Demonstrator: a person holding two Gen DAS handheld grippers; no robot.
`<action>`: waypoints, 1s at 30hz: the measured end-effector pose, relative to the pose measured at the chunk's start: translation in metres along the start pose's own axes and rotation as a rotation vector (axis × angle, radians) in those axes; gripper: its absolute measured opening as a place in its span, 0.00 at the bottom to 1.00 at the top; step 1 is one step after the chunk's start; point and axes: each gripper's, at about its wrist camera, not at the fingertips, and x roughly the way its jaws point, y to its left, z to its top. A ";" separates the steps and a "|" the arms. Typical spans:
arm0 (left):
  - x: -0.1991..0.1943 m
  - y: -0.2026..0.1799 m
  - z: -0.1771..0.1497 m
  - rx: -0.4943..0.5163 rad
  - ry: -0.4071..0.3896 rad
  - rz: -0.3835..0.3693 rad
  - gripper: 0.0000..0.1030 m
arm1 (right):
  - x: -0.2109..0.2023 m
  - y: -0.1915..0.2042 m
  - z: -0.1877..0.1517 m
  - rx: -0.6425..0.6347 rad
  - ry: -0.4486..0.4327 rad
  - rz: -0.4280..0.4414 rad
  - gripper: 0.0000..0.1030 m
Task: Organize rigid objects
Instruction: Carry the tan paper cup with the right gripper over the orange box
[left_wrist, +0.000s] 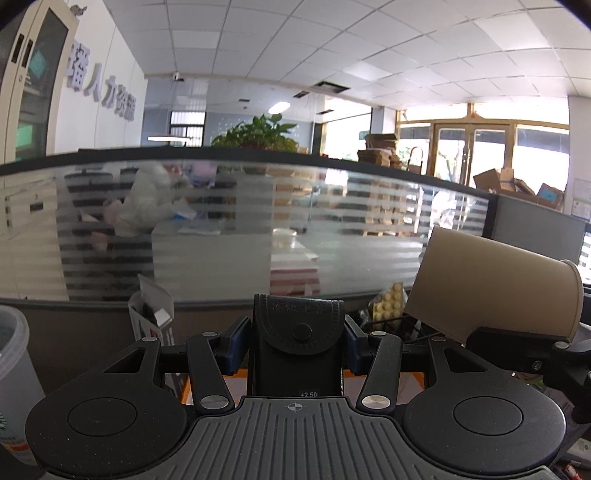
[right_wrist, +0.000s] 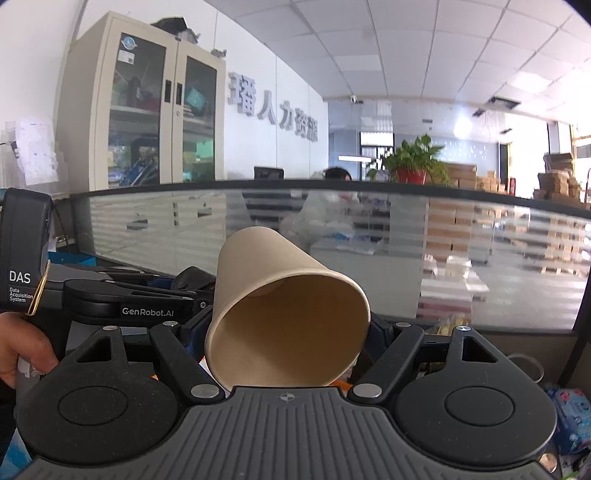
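My left gripper (left_wrist: 295, 345) is shut on a black leather case (left_wrist: 298, 343) with a snap button, held upright between the blue pads. My right gripper (right_wrist: 286, 332) is shut on a brown paper cup (right_wrist: 284, 314), tilted with its open mouth toward the camera. In the left wrist view the same paper cup (left_wrist: 495, 284) shows at the right, lying on its side in the other gripper. In the right wrist view the left gripper's body (right_wrist: 125, 295) sits at the left, with a person's hand (right_wrist: 22, 350) on its handle.
A frosted glass partition (left_wrist: 258, 229) runs across in front of both grippers. A translucent plastic cup (left_wrist: 14, 369) stands at the far left. A blister pack of yellow pills (left_wrist: 388, 306) and a small packet (left_wrist: 155, 306) lie by the partition. An orange tray edge (left_wrist: 184, 391) shows below the left gripper.
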 end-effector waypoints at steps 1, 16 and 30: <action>0.003 0.002 -0.002 0.001 0.008 0.002 0.48 | 0.004 0.000 -0.001 0.002 0.011 -0.003 0.74; 0.034 0.009 -0.020 -0.002 0.114 0.035 0.48 | 0.035 -0.014 -0.022 0.038 0.120 -0.017 0.74; 0.059 0.013 -0.033 -0.006 0.189 0.041 0.48 | 0.060 -0.027 -0.044 0.070 0.196 -0.035 0.74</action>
